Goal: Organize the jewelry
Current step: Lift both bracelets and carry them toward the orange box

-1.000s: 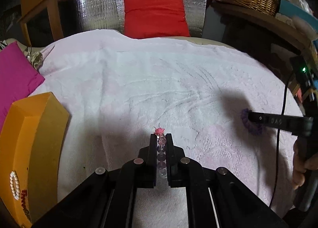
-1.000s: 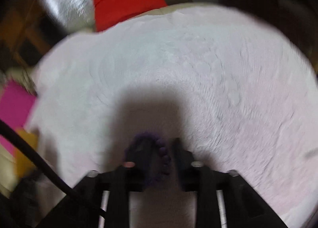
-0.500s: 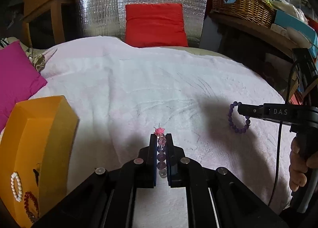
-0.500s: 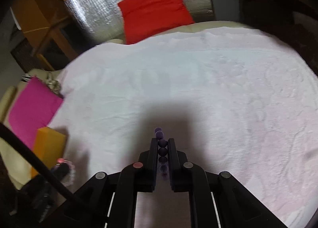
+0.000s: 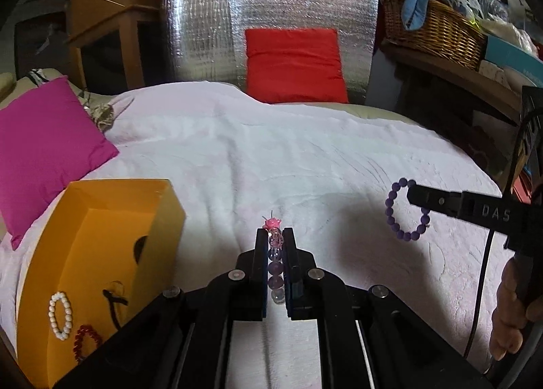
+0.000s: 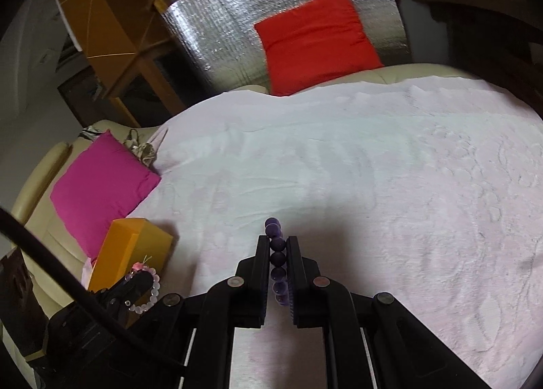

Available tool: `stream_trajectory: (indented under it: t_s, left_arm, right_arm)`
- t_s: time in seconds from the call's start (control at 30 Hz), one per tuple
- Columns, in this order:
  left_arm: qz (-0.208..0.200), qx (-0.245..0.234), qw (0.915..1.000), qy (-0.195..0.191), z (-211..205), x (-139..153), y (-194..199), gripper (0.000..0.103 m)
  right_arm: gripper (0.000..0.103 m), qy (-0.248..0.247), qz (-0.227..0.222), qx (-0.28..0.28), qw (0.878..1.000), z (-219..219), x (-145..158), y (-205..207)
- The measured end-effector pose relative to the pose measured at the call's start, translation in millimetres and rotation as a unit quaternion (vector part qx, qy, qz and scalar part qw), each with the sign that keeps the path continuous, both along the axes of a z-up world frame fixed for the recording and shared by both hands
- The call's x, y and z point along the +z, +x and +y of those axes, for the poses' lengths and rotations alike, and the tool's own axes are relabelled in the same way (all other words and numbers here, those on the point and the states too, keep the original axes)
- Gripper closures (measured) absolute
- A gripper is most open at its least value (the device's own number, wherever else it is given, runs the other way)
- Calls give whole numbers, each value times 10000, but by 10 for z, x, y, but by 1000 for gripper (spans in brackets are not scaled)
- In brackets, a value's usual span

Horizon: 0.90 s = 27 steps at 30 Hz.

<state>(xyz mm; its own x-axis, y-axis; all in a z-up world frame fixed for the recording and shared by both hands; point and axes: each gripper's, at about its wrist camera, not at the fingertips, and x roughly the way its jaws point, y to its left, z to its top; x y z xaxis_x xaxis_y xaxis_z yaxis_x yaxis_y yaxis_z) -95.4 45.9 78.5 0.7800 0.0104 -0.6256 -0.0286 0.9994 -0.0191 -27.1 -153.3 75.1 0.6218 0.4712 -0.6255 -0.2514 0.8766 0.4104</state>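
Note:
My left gripper [image 5: 275,236] is shut on a pink bead bracelet [image 5: 274,246] with a pink charm on top, held above the white cloth [image 5: 271,158]. The bracelet also shows in the right wrist view [image 6: 149,282]. My right gripper [image 6: 278,243] is shut on a purple bead bracelet [image 6: 276,260], which hangs from its tip in the left wrist view [image 5: 404,209]. An open orange box [image 5: 101,253] lies at the left with a white bead bracelet [image 5: 61,314] and a dark red bracelet [image 5: 85,341] inside.
A magenta cushion [image 5: 44,148] lies behind the box. A red cushion [image 5: 295,63] leans on a silver foil panel [image 5: 210,29] at the back. A wicker basket [image 5: 437,29] stands on a shelf at the right. A black cable [image 5: 482,273] hangs from the right gripper.
Both grippers have risen from the cloth. The right gripper closed on the purple bracelet and lifted it. The left gripper still holds the pink bracelet, and more of the orange box shows.

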Motion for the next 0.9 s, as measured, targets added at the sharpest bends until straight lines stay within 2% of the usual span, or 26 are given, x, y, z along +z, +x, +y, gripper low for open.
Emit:
stream_trajectory:
  t_s: [0.43,0.9]
  left_arm:
    - [-195,241,9994,122,144,105,-139,95]
    - [-293,555,9980,120,485,170,-345,95]
  right_arm:
    - [93,-1,-161,313,9994,307,65,-129]
    - [93,-18,-268,695,9972,774,101,-295]
